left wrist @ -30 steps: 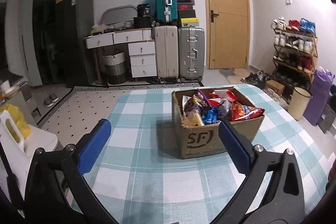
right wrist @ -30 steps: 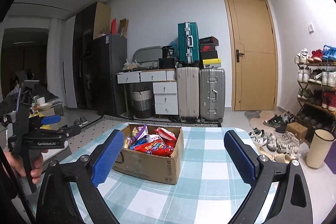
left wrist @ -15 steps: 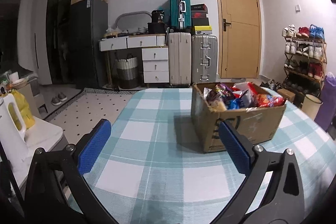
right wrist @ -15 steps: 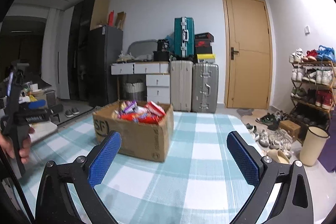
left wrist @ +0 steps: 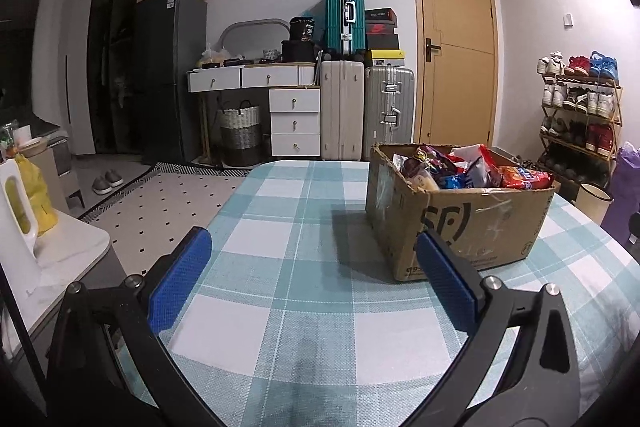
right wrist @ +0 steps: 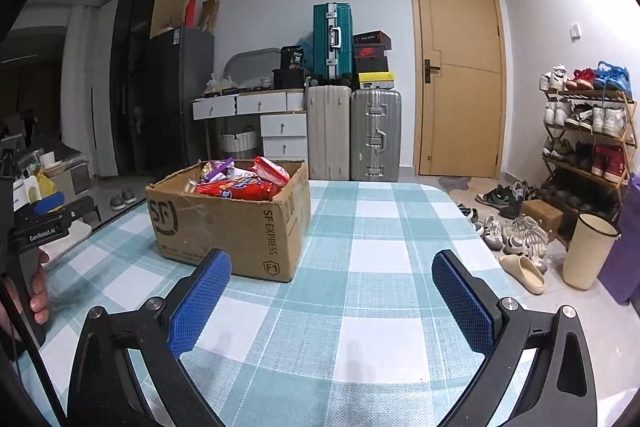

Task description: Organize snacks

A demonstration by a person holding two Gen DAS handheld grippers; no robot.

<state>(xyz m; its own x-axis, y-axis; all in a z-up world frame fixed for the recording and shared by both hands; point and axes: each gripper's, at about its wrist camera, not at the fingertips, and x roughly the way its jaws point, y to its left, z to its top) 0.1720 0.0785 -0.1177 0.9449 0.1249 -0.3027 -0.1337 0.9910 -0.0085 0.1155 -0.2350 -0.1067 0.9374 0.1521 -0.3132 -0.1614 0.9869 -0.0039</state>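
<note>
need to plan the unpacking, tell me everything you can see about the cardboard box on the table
The cardboard box is brown corrugated card, open-topped, with black SF and SF EXPRESS print and scuffed, taped sides. It stands upright and flat on the checked tablecloth, turned corner-on to both cameras. Snack packets in red, blue and purple are heaped above its rim. Neither gripper touches it.

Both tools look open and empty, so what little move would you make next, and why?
Probably move the right tool forward and left over the cardboard box toward the red snack bag lying on top. Both it and the left tool are open, holding nothing, short of the box.
</note>
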